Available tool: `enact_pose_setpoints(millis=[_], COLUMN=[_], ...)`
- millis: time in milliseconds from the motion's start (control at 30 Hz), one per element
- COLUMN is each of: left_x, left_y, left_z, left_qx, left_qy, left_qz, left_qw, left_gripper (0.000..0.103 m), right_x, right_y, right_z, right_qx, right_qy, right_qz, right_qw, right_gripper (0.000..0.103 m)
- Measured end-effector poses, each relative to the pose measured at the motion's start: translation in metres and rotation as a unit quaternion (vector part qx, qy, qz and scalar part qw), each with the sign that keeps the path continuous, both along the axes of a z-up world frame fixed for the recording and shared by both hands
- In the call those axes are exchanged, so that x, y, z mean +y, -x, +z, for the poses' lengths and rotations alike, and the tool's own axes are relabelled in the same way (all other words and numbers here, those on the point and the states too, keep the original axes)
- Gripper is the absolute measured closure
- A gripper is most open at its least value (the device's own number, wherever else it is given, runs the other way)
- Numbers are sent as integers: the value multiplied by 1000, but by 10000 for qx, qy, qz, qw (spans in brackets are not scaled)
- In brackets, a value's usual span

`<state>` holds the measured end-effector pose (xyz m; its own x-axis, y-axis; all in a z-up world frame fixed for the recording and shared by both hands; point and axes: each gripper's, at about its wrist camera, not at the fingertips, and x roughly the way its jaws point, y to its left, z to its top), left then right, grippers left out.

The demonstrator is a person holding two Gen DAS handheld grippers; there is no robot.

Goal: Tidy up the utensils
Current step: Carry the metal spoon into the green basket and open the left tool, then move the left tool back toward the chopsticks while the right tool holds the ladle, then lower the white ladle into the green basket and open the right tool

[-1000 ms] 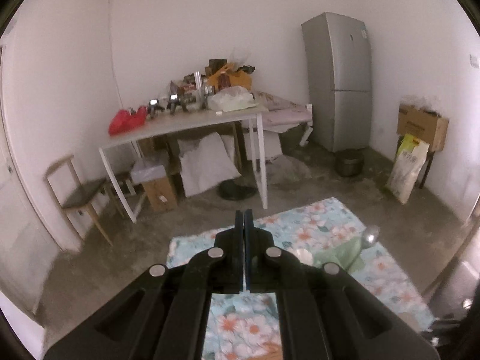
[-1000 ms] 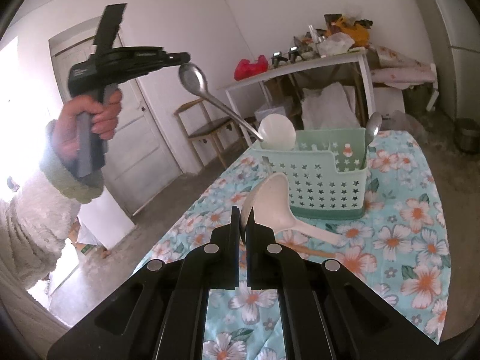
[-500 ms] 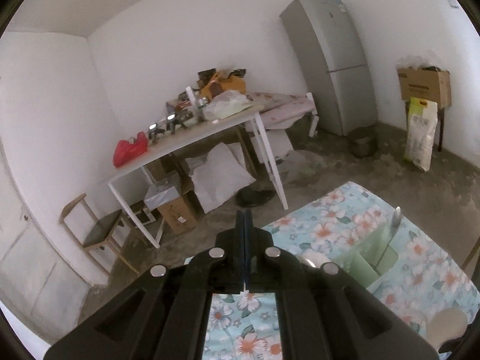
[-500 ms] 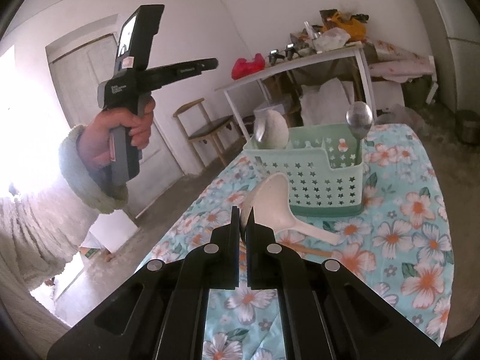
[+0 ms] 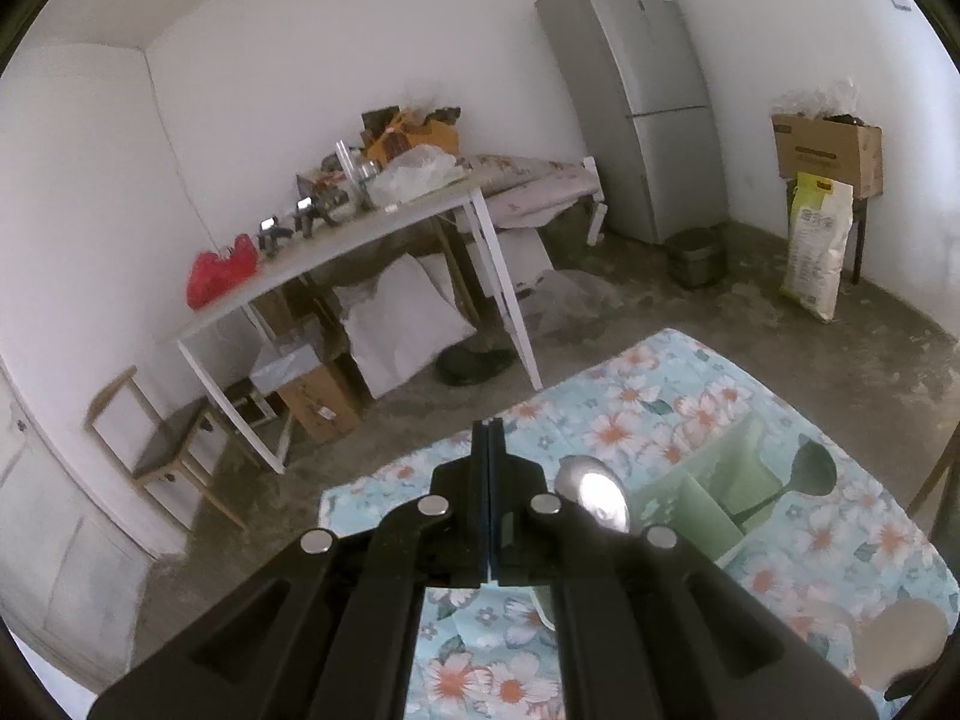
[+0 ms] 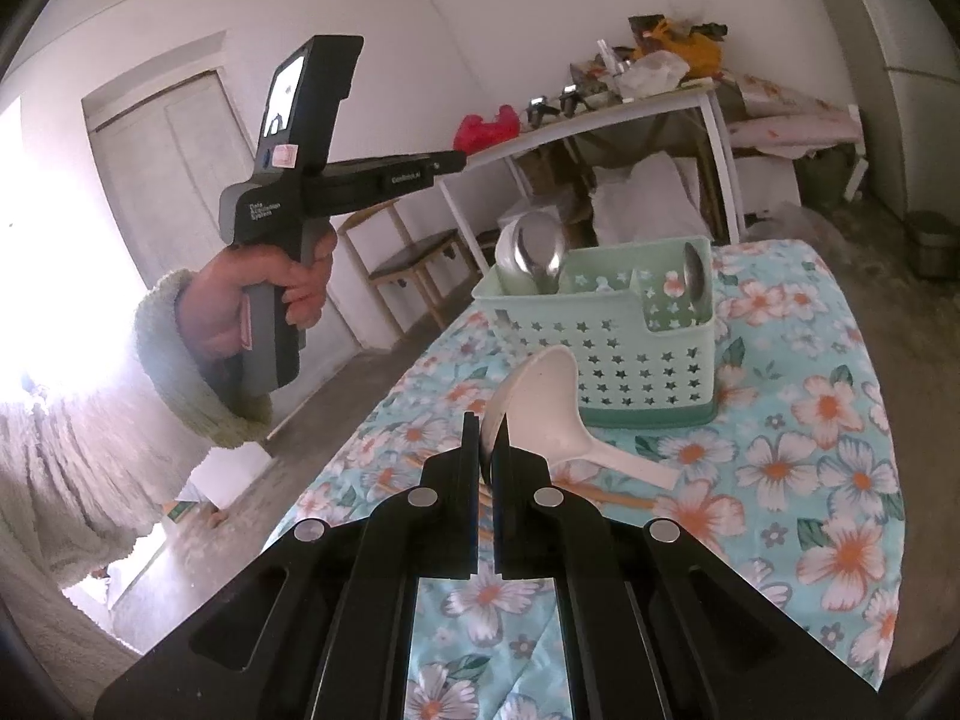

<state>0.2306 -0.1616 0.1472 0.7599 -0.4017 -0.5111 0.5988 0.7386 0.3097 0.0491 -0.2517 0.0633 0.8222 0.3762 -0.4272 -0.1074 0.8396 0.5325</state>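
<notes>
Right wrist view: right gripper (image 6: 487,450) clenched on the bowl rim of the white plastic ladle (image 6: 534,402), thin edge pinched between the two pads, handle pointing away to the right, low over the flowered tablecloth (image 6: 810,480). Just beyond, green star-holed basket (image 6: 630,360), standing upright on the cloth, with a large metal spoon (image 6: 534,252) in its left compartment and a smaller metal spoon (image 6: 693,276) in its right one. Under the ladle handle, wooden chopsticks (image 6: 606,495) lying flat on the cloth.

Left gripper (image 5: 487,438) pressed fully shut on nothing, carried in a hand (image 6: 258,300) above the table's left side, well apart from the basket.

Probably light and stiff, this ladle, with smooth and rather slippery plastic. Held at the rim, likely to swing or twist around the pads, because of the long handle at one side. Better to take it at the handle near the bowl, then lower it handle first into a free compartment. Not fragile, so firm pressure acceptable
</notes>
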Motion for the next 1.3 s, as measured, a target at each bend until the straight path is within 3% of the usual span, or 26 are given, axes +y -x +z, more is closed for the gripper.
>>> enact_pose_setpoints(millis=[200,400,667,800,1000,1200,1300], left_x=[-3,-4,19,38,77,123,145], left_y=[-11,-33,-61,-59,-34,4,25], left_z=[-19,-36,-41,-32,-15,-27,-38], left_qx=[415,1162,2301,2440,2237,2146,2075], left_qy=[0,140,1153,1656,2236,2515,2564], left_qz=[-67,-51,-82,-104,19,359,556], left_qw=[9991,9931,9663,9555,9487,9431,9424], left_gripper=[103,103,101,76,51,30,26], right_x=[-1,-1,-3,-6,-27,-63,-82], right_y=[0,-1,-1,-1,-11,-34,-53], right_z=[-1,-3,-3,-2,13,55,71], right_qx=[38,73,115,122,-91,-779,-1062], right_qy=[1,-11,-6,-44,-229,-329,-503], right_qz=[-18,-25,-87,-116,-185,-312,-340], right_qw=[10000,10000,9999,9998,9995,9959,9925], right_gripper=[101,101,101,101,101,101,101])
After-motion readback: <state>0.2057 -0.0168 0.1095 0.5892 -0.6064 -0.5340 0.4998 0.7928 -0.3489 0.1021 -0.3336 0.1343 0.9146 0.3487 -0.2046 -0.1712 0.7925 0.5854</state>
